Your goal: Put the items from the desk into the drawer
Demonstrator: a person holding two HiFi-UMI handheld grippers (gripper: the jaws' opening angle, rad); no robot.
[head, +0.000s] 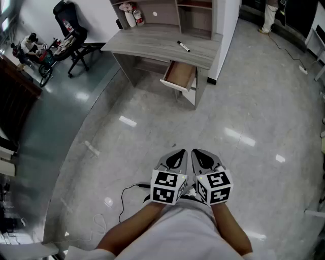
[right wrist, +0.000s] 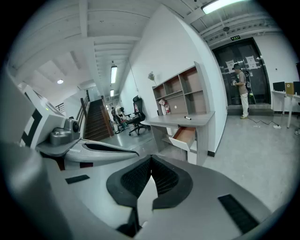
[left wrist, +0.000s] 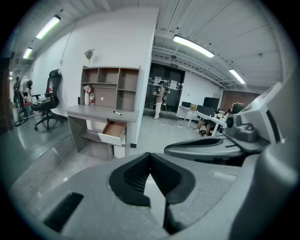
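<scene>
A black marker pen point(head: 183, 46) lies on the grey desk point(head: 152, 43) far ahead across the floor. The desk's wooden drawer point(head: 180, 76) is pulled open below the marker. My left gripper point(head: 181, 153) and right gripper point(head: 197, 153) are held side by side close to my body, far short of the desk. Both are shut with nothing between the jaws. From the left gripper point(left wrist: 150, 155) I see the marker point(left wrist: 117, 113), the drawer point(left wrist: 112, 131) and the other gripper at the right. From the right gripper point(right wrist: 151, 160) the drawer point(right wrist: 183, 136) and marker point(right wrist: 187, 117) show ahead.
Shelves over the desk hold small bottles point(head: 133, 16). A black office chair point(head: 71, 30) stands left of the desk. A dark cable point(head: 129, 190) lies on the glossy floor near my left arm. A person point(head: 267, 15) stands far off by the doors.
</scene>
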